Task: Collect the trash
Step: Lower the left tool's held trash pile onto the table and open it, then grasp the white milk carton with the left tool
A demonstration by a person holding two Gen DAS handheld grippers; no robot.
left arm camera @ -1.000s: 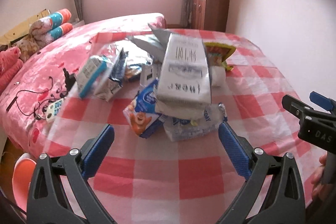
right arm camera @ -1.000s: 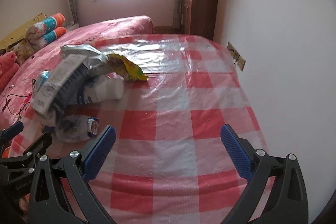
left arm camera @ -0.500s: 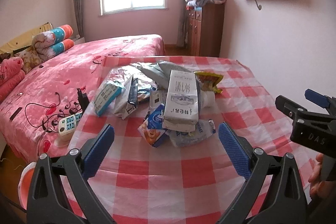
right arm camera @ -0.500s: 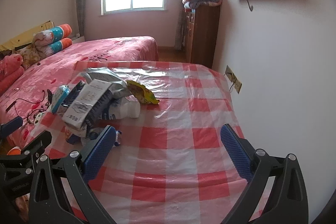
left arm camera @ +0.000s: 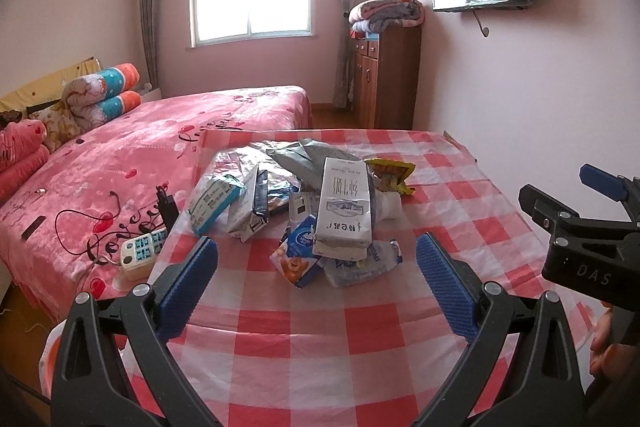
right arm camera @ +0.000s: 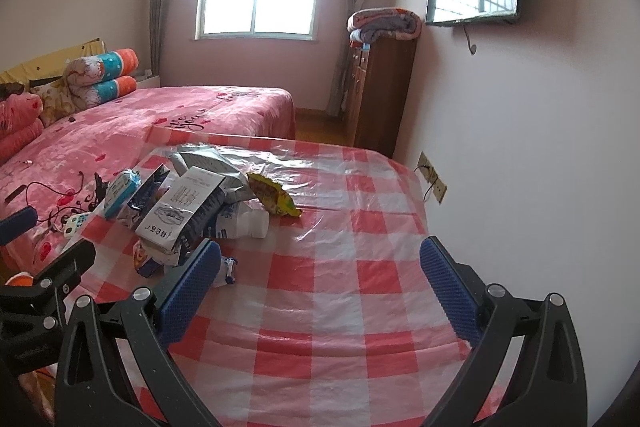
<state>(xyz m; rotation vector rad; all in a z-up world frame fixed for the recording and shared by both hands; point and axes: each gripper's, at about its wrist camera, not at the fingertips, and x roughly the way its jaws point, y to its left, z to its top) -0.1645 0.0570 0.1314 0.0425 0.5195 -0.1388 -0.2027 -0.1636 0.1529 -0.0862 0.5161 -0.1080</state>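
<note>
A heap of trash lies on the red-checked table (left arm camera: 320, 331): a white milk carton (left arm camera: 344, 211) on top, a blue snack pouch (left arm camera: 298, 259), a crushed clear bottle (left arm camera: 360, 267), a yellow wrapper (left arm camera: 390, 173), grey foil bags (left arm camera: 304, 155) and a teal box (left arm camera: 214, 201). My left gripper (left arm camera: 316, 287) is open and empty, held back above the table's near part, short of the heap. My right gripper (right arm camera: 320, 287) is open and empty, to the right of the heap; the carton (right arm camera: 180, 211) and yellow wrapper (right arm camera: 274, 195) show at its left.
A pink bed (left arm camera: 140, 143) adjoins the table's left side, with a power strip (left arm camera: 142, 253) and cables on it. A wooden cabinet (left arm camera: 386, 75) stands by the far wall. The wall (right arm camera: 540, 147) with a socket (right arm camera: 432, 179) runs along the table's right edge.
Both grippers have pulled back and risen away from the heap, so the trash looks smaller and more of the room shows. Both stay open. The heap has not moved.
</note>
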